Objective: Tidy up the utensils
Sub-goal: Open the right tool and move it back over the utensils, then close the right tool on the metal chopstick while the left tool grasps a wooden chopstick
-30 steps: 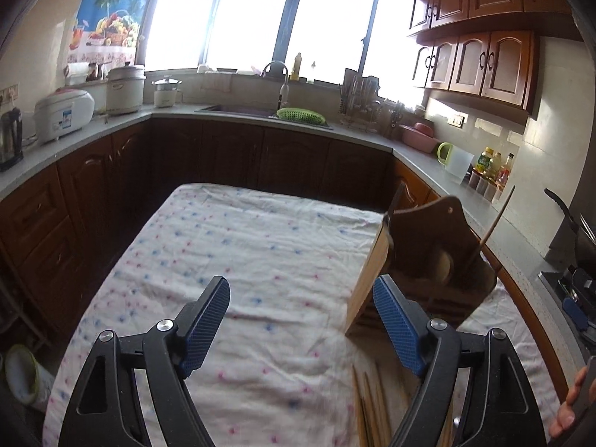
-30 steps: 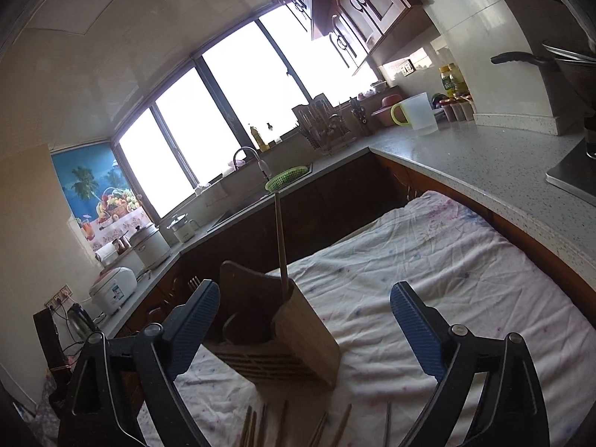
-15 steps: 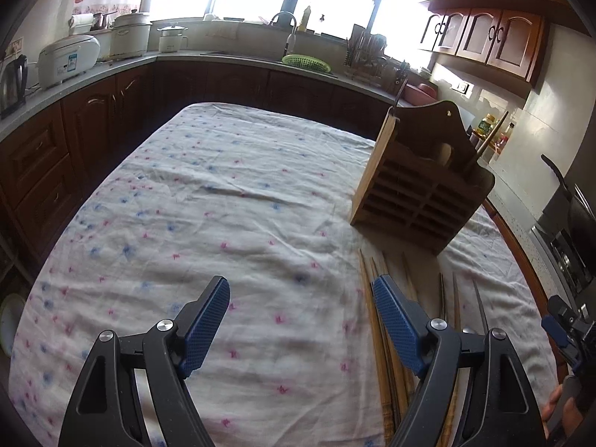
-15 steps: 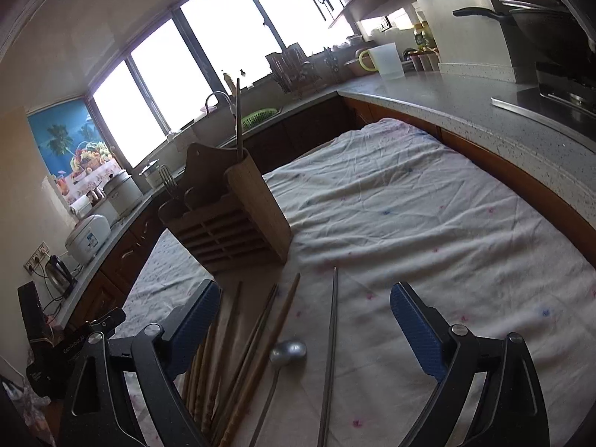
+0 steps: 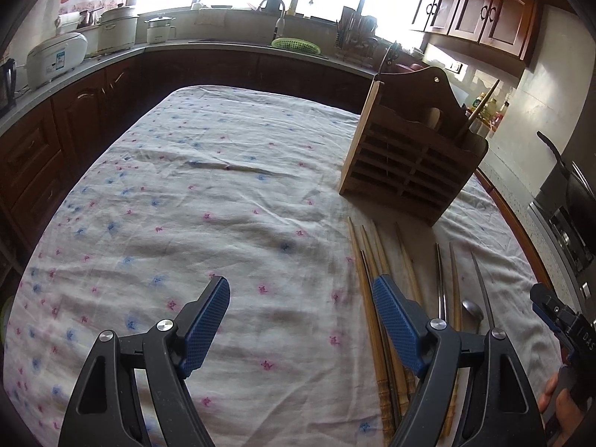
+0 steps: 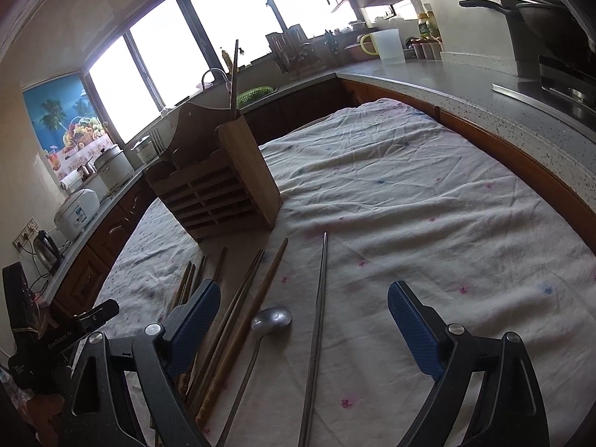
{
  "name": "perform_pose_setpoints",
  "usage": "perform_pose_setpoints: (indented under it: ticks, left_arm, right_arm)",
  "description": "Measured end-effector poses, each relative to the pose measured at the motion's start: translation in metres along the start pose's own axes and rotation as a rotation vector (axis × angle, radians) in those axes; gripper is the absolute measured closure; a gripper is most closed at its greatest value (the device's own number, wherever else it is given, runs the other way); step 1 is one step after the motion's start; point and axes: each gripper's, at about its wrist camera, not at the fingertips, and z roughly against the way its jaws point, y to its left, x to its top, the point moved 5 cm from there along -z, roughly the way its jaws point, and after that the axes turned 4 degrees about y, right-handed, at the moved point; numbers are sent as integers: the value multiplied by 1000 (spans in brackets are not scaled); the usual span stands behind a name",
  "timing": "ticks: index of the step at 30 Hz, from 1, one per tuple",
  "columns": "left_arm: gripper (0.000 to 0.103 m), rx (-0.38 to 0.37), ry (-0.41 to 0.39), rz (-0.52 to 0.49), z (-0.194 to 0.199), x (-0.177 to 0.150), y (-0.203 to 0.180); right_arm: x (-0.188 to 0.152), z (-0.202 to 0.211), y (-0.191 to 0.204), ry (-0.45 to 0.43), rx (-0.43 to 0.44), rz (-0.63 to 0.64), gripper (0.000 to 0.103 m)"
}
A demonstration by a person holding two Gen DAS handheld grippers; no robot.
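Chopsticks (image 6: 238, 320) and a spoon (image 6: 270, 319) lie on the cloth (image 6: 428, 223), long axes pointing toward the rack (image 6: 223, 190). Only the right view shows its upright stick (image 6: 233, 78). Left claw (image 5: 300, 320) and right claw (image 6: 301, 331) gape wide, empty.

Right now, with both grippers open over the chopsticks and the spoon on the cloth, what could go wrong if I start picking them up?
The wooden chopsticks lie bunched and touching, so the right gripper may grab several or knock neighbours askew. The metal chopsticks and spoon lie flat on the wrinkled tablecloth, so fingers could pinch cloth or slip off. The wooden holder stands near the tips and may get nudged.
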Motion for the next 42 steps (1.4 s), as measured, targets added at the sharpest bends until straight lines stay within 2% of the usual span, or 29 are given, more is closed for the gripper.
perform_pose_setpoints:
  ticks: [6, 11, 17, 25, 31, 34, 35, 40, 42]
  left_arm:
    - [25, -1, 25, -8, -7, 1, -2]
    - [27, -5, 53, -22, -18, 5, -8]
    - [31, -8, 98, -51, -39, 22, -17]
    - [40, 3, 140, -102, -76, 49, -32]
    - [50, 16, 185, -163, -103, 59, -46]
    - [63, 37, 220, -202, -116, 59, -52]
    - [71, 40, 237, -207, -120, 58, -53]
    - [75, 96, 225, -284, -128, 56, -65]
    - [85, 88, 225, -290, -129, 56, -68]
  right_arm:
    - [-1, -9, -2, 32, -21, 8, 24]
    - [1, -18, 0, 62, -37, 20, 41]
    - [8, -34, -1, 97, -62, 38, 52]
    - [21, -63, 1, 158, -99, 93, 60]
    - [24, -77, -4, 187, -123, 98, 69]
    - [26, -84, -5, 201, -139, 108, 74]
    - [27, -87, -5, 208, -147, 113, 75]
    - [26, -98, 0, 225, -192, 172, 79]
    - [25, -100, 4, 226, -218, 210, 81]
